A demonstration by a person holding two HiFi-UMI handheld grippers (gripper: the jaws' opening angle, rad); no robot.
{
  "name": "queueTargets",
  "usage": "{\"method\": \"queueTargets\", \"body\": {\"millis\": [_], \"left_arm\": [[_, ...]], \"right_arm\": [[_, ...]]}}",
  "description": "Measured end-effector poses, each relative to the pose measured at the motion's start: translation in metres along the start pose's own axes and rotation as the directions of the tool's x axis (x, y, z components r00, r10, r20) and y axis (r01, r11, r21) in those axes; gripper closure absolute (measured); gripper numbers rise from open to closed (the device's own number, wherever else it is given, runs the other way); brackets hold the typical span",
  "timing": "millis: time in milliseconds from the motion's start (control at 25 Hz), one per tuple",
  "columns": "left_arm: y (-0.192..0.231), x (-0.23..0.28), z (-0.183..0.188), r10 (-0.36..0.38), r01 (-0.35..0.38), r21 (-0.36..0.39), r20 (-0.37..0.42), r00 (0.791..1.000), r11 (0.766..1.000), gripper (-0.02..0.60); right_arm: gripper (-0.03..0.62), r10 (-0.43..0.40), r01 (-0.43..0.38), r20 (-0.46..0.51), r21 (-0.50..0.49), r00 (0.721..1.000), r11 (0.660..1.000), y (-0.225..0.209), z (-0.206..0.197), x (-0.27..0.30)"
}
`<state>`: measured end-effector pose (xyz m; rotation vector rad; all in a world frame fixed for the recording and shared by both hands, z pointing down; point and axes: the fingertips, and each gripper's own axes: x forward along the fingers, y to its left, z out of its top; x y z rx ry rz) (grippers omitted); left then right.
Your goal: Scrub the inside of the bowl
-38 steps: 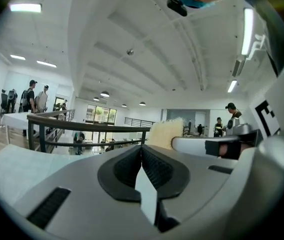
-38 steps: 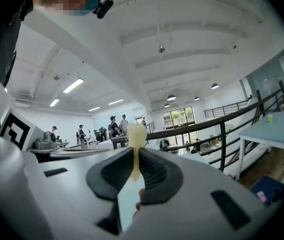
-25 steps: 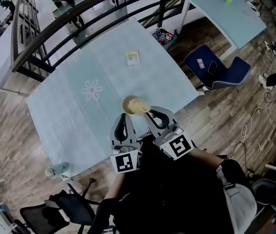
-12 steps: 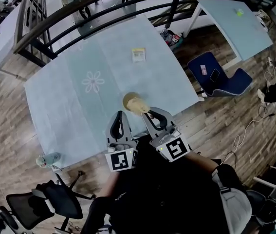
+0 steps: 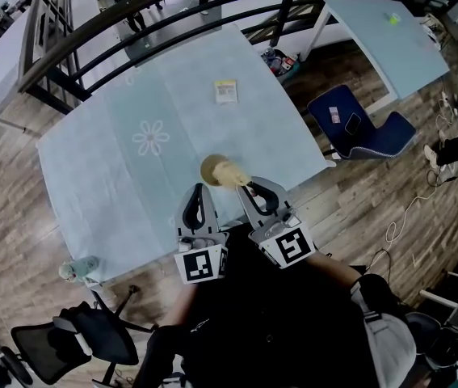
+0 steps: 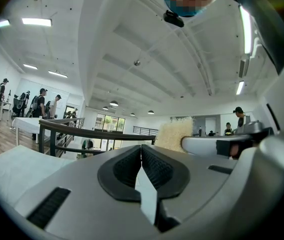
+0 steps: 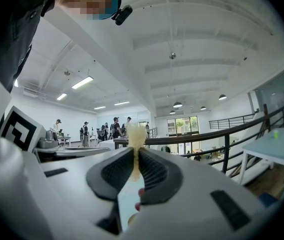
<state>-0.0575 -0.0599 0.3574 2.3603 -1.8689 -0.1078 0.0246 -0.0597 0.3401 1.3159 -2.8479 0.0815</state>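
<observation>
A tan bowl point(image 5: 211, 166) stands on the pale blue tablecloth point(image 5: 132, 184) near the table's front edge. In the head view my right gripper point(image 5: 250, 189) holds a pale yellow fibrous scrubber point(image 5: 234, 175) at the bowl's right rim. The right gripper view shows that gripper point(image 7: 135, 156) shut on the scrubber point(image 7: 135, 134), both gripper views pointing up into the room. My left gripper point(image 5: 200, 192) hangs just short of the bowl. Its pads meet in the left gripper view point(image 6: 140, 156) with nothing between them, and the scrubber point(image 6: 173, 135) shows beside it.
A small yellow packet point(image 5: 225, 92) lies far back on the table, and a flower print point(image 5: 150, 138) marks the cloth. A dark railing point(image 5: 132, 23) runs behind. A blue chair point(image 5: 358, 124) stands right, a black office chair point(image 5: 91, 338) lower left, a bottle point(image 5: 79, 269) by the table corner.
The head view has shifted slightly, so the table sits a little differently in frame. Both grippers keep their places by the bowl, the right one still shut on the scrubber.
</observation>
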Motion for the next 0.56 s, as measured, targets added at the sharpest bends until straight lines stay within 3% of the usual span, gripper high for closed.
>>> {"method": "queueTargets", "body": {"millis": [560], "left_arm": [[0.0029,0.0013,-0.0057,0.015,-0.015,-0.002,-0.019,1.0,1.0,0.566]], "right_arm": [[0.556,-0.006,0.006,-0.018,0.011,1.0,1.0,-0.0027,-0.0041,0.0008]]}}
